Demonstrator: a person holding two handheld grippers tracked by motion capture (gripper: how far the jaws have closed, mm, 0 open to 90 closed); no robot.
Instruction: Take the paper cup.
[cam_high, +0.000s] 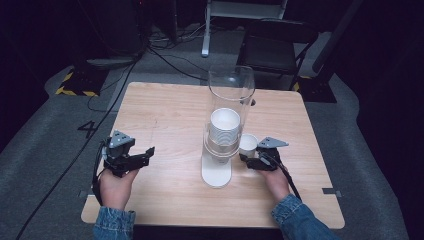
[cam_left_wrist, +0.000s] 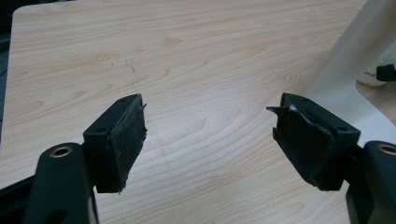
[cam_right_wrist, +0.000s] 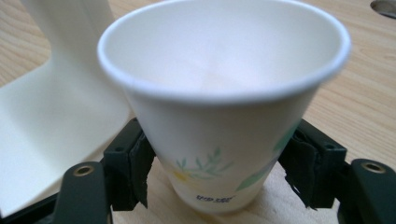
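Dark room, pale wooden counter (cam_high: 165, 115). Clear cup dispenser (cam_high: 227, 115) stands mid-counter. Right tool (cam_right_wrist: 219, 172) is clamped low on a paper cup (cam_right_wrist: 224, 93), upright just beside the dispenser's base. Left tool (cam_left_wrist: 210, 140) rests apart, idle, holding nothing.

Black chair (cam_high: 274, 47) beyond table (cam_high: 165, 110)
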